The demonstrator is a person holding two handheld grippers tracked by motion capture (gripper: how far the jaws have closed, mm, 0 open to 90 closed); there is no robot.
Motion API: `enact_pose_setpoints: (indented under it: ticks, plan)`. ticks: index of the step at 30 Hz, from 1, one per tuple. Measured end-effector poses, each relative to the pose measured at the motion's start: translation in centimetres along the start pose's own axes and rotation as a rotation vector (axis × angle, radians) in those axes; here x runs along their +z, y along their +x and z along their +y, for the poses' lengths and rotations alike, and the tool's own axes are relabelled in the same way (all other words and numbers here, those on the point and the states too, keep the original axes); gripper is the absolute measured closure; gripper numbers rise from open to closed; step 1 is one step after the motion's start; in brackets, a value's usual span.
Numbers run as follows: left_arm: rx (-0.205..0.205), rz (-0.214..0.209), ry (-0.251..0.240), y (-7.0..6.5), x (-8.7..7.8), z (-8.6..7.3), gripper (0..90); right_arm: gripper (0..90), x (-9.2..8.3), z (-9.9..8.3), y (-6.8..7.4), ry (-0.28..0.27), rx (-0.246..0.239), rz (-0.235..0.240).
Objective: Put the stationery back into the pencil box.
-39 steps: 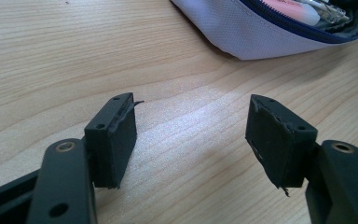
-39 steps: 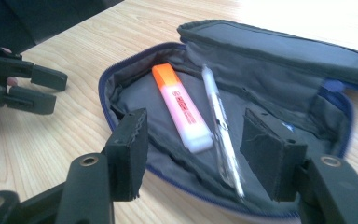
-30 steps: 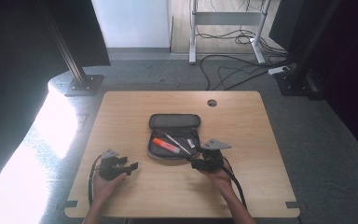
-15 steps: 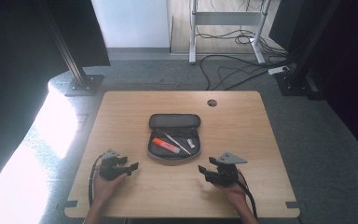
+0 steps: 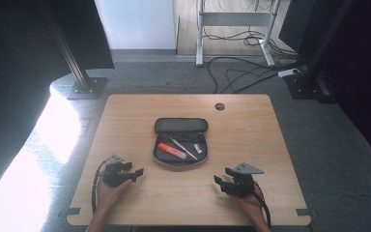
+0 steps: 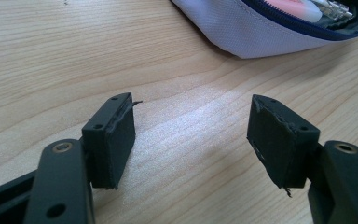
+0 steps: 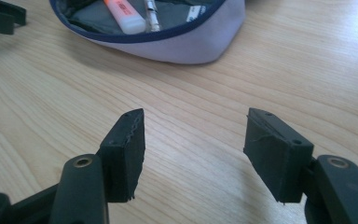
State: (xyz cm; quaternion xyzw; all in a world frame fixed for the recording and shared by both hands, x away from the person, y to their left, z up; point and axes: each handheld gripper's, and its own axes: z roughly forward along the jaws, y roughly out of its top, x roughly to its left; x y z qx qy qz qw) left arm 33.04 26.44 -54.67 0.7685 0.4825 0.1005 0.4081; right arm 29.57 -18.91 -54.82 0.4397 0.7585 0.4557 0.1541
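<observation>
Both tools rest low over bare wood with their jaws spread and nothing between them: the right gripper (image 5: 223,180) sits by the near edge of the table (image 5: 251,121), and the left gripper (image 5: 131,172) sits apart from it across the same near strip. The thing in play, an open pencil case (image 5: 180,145), lies ahead of both, up and to the left of the right gripper and up and to the right of the left one, clear of either set of pads. Inside it, nearest the left tool, lies an orange highlighter (image 5: 171,151); a slim pen (image 5: 183,148) lies slantwise beside that, and a small white item (image 5: 198,148) sits at the right end, too small to name. To my eye, the sensible next move is to bring one tool forward and down over the case's opening, jaws lined across the chosen piece, while the other steadies the fabric rim so the case does not slide. The raised lid (image 5: 180,125) on the far side and the soft front wall could catch a pad. A round hole (image 5: 220,106) lies well beyond, out of the way.
</observation>
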Motion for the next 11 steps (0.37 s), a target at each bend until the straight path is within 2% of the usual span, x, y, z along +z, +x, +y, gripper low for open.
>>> enact_pose_setpoints:
  ticks: [11]
  plan:
    - [0.002, 0.002, 0.000, -0.02, 0.03, 0.02, 32.5, 36.2, -0.20, -0.11, -0.42, -0.004, 0.016, -0.012]
